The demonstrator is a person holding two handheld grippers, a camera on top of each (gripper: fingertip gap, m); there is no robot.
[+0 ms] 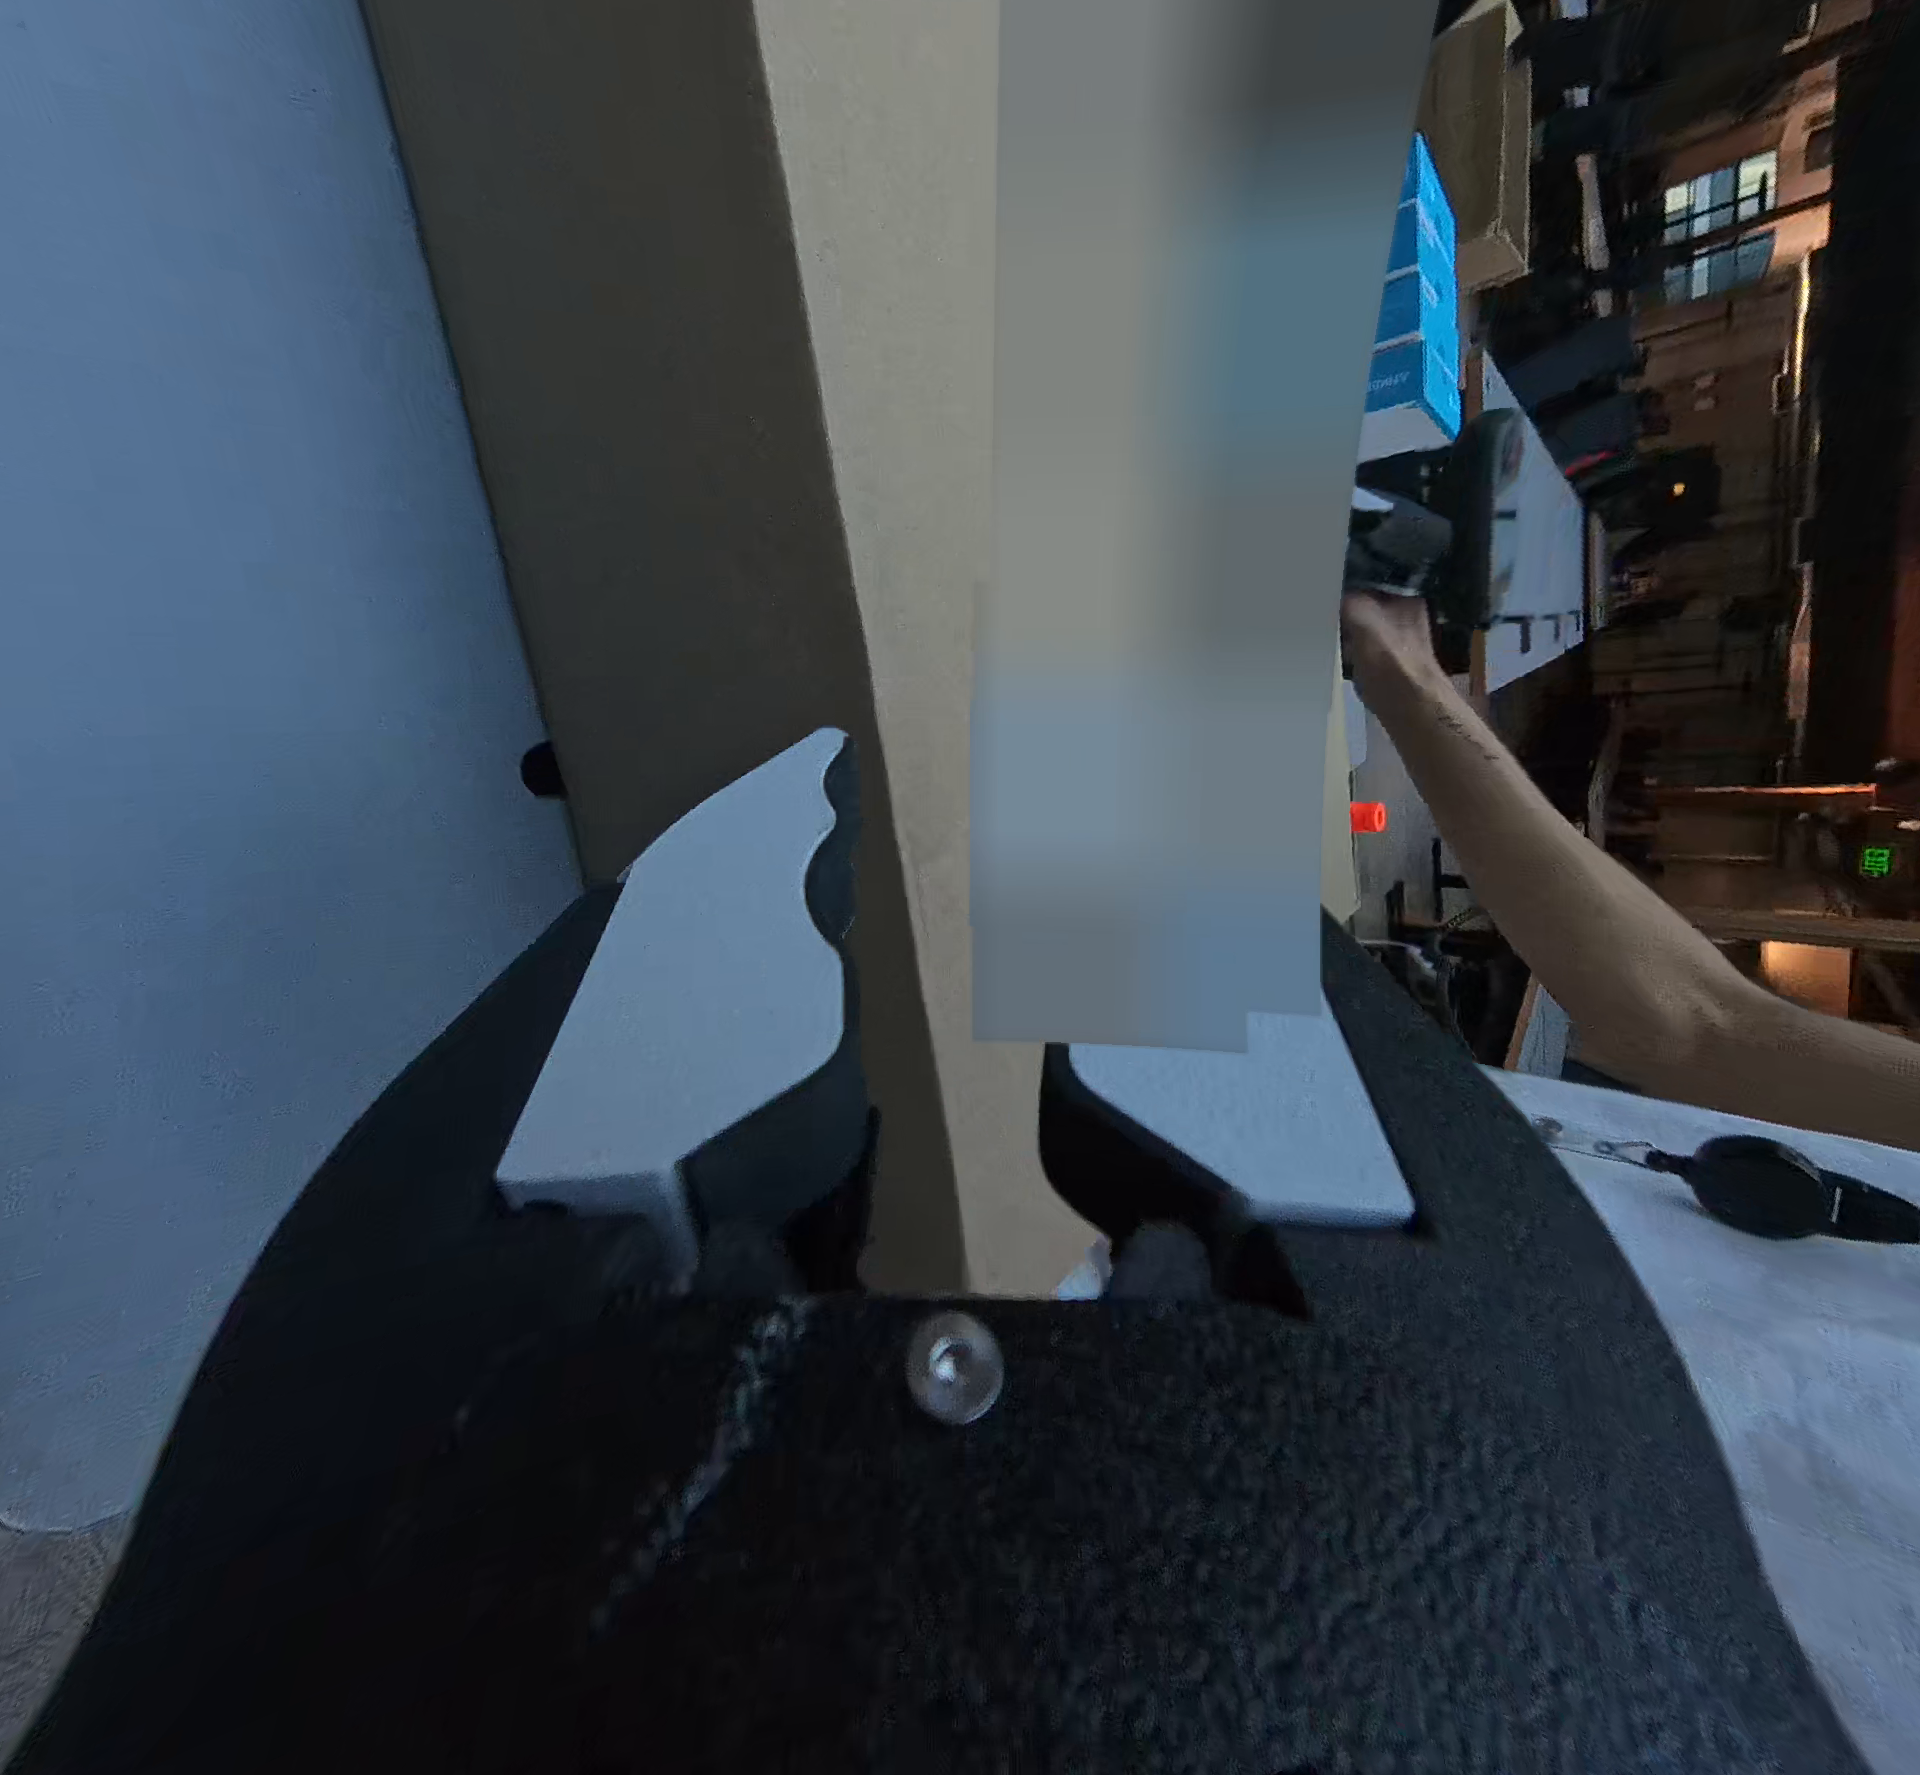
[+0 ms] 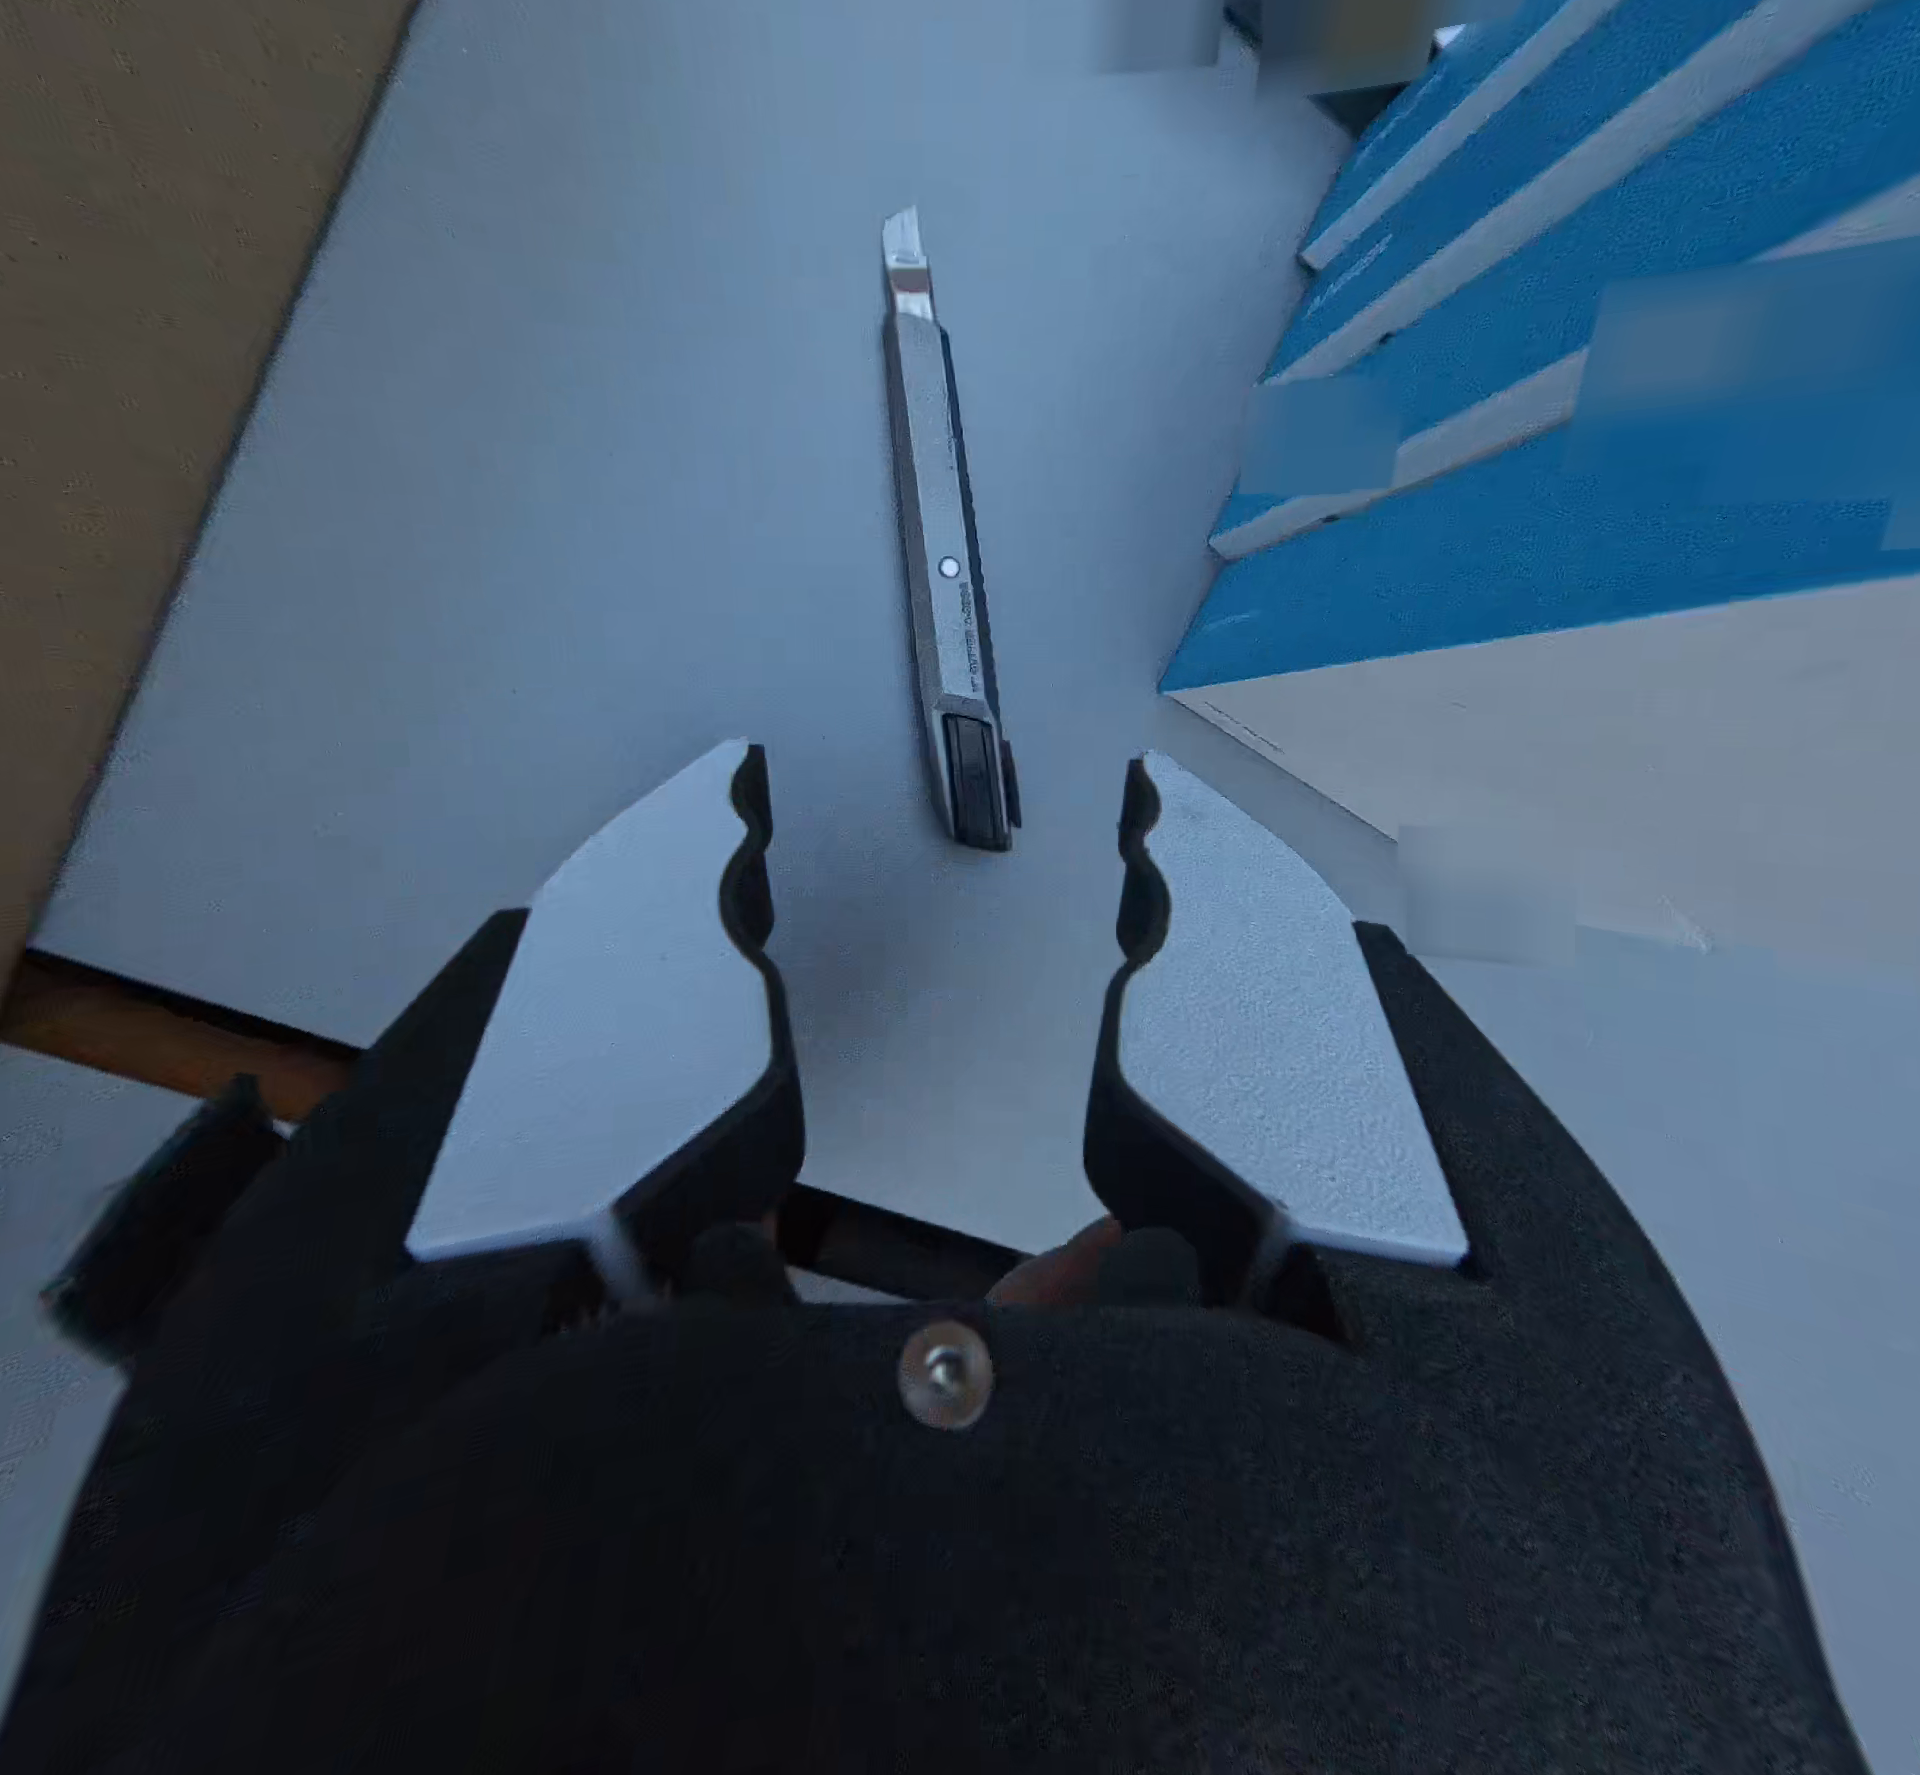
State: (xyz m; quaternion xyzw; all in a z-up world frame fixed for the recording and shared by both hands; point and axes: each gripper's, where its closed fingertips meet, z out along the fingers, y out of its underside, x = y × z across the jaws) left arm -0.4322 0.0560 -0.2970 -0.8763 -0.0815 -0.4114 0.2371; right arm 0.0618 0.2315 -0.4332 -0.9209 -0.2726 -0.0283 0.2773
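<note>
R gripper hovers w/ fingers spread, just short of a silver utility knife lying flat on the pale tabletop, blade pointing away. Stacked blue boxes to its right. L gripper fingers flank a cardboard panel; can't tell if pinching.

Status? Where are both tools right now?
Done: nothing evident. In hand: the right tool is open and empty, just short of the utility knife lying on the white table. The left tool straddles a cardboard panel; its grip is unclear because one finger is masked. Left: knife not yet grasped.
</note>
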